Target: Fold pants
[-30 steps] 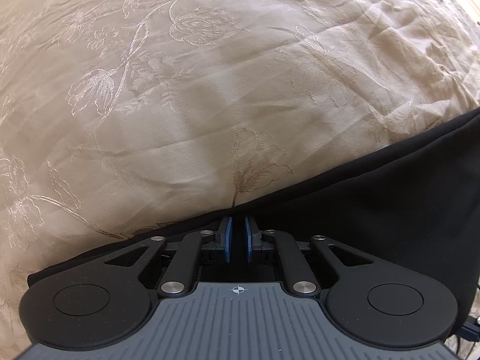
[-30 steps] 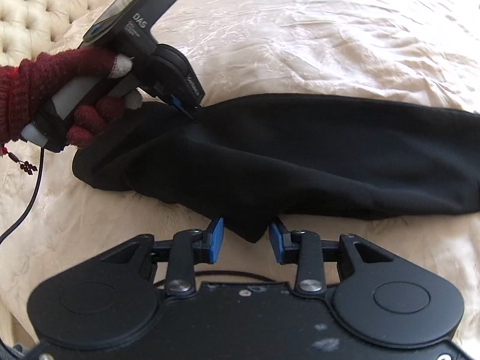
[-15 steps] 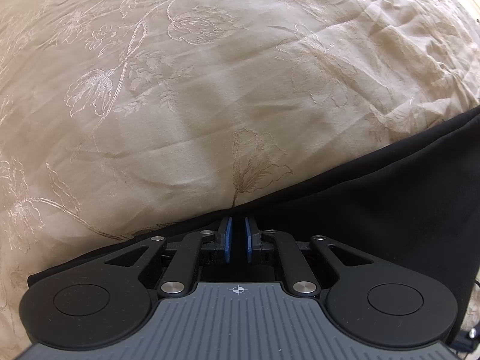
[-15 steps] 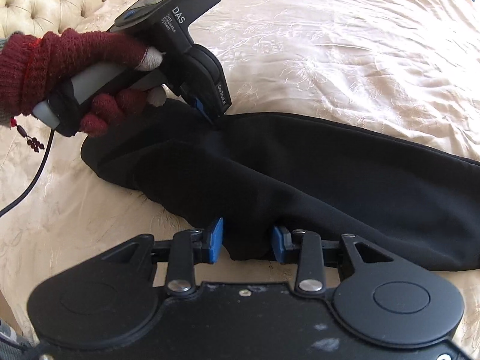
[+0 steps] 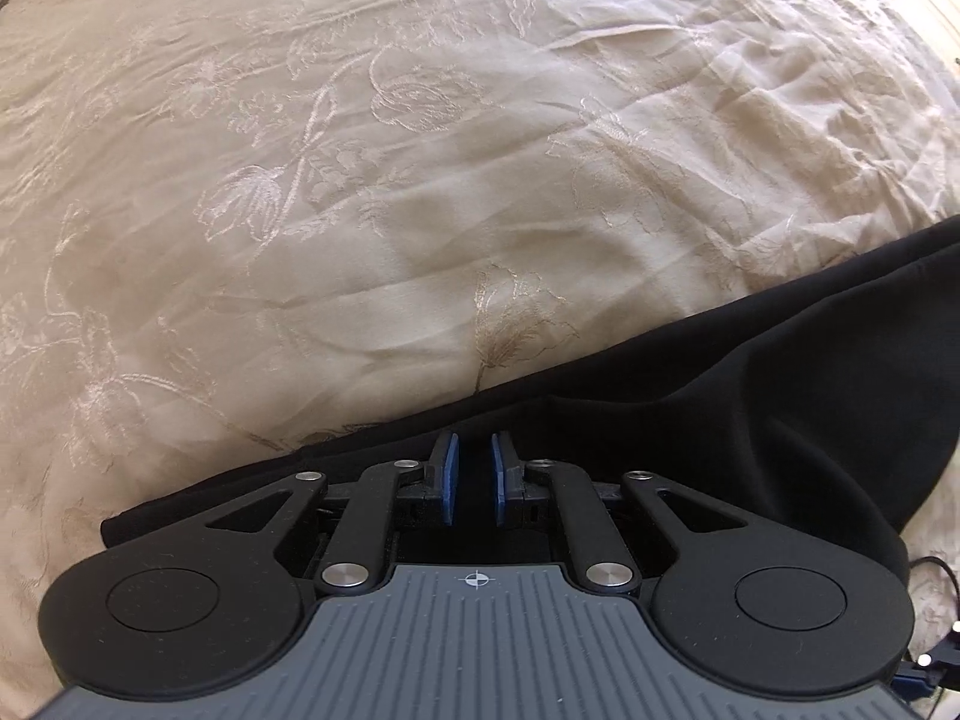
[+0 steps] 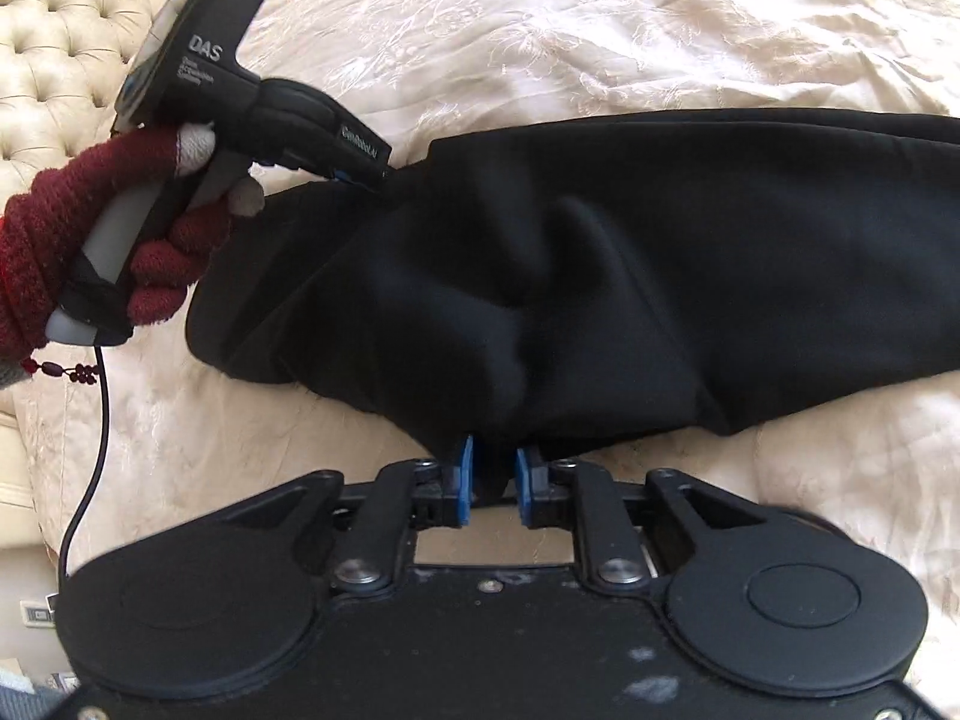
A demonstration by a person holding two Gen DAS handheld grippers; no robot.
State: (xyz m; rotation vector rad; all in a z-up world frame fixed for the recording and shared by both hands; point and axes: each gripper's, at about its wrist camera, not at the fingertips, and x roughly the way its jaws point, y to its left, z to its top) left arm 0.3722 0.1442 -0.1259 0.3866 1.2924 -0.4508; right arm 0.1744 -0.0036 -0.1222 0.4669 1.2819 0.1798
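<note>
Black pants (image 6: 660, 252) lie lengthwise across a cream embroidered bedspread (image 6: 540, 30). In the left wrist view my left gripper (image 5: 472, 468) is shut on the far edge of the pants (image 5: 750, 420), which rises a little off the cover. The right wrist view shows the same left gripper (image 6: 375, 177) pinching that edge, held by a hand in a dark red knit glove (image 6: 90, 228). My right gripper (image 6: 492, 468) is at the near edge. Its jaws are closing on a bunch of black cloth that fills the gap between the blue pads, with folds running up from it.
A cream tufted headboard (image 6: 60, 60) stands at the upper left of the right wrist view. A black cable (image 6: 102, 420) hangs from the left handle. The bedspread (image 5: 420, 180) spreads wide beyond the pants.
The right jaws have narrowed onto the near edge, and the cloth has bunched up toward them. The left gripper has lifted the far edge slightly while staying shut.
</note>
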